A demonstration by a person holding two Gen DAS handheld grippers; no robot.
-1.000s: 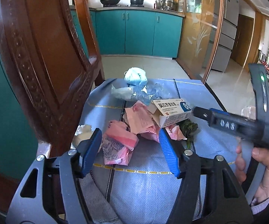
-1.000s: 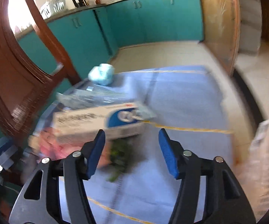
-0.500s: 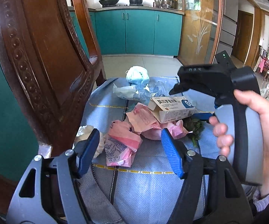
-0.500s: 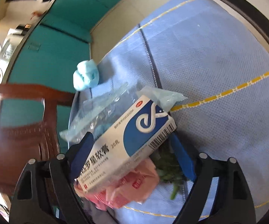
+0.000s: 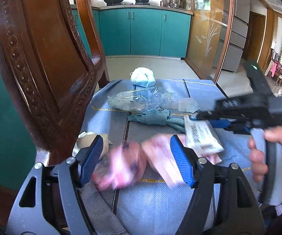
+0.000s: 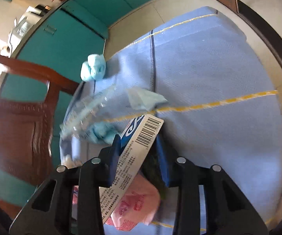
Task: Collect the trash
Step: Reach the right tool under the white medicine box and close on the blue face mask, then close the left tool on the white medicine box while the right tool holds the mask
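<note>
Gripping now: your right gripper (image 6: 139,152) has its blue pads either side of the medicine box (image 6: 141,137), jaws closing, pads against its sides.
Box, right wrist view: you see the barcode end poking up between the fingers, the printed side running down toward the camera, tilted.
Box, left wrist view: the same box (image 5: 201,137) shows blurred white, low at the right, under the black body of your right gripper (image 5: 217,122) — the barcode is not readable here.
Left gripper: your left gripper (image 5: 136,159) hovers with fingers wide apart, nothing pressed between them; blurred pink wrappers (image 5: 121,164) lie on the cloth in the gap.
Only in the left view: your right hand (image 5: 274,156) on the grey handle, the carved wooden chair (image 5: 43,58), a crumpled tissue (image 5: 88,139) by the left finger.
Shared: the blue face mask ball (image 5: 142,77) at the far edge of the blue tablecloth (image 6: 209,78), and the clear plastic bag (image 6: 86,109) nearer.
Under the box: a pink wrapper (image 6: 137,209) — dark green scraps beside it.
</note>
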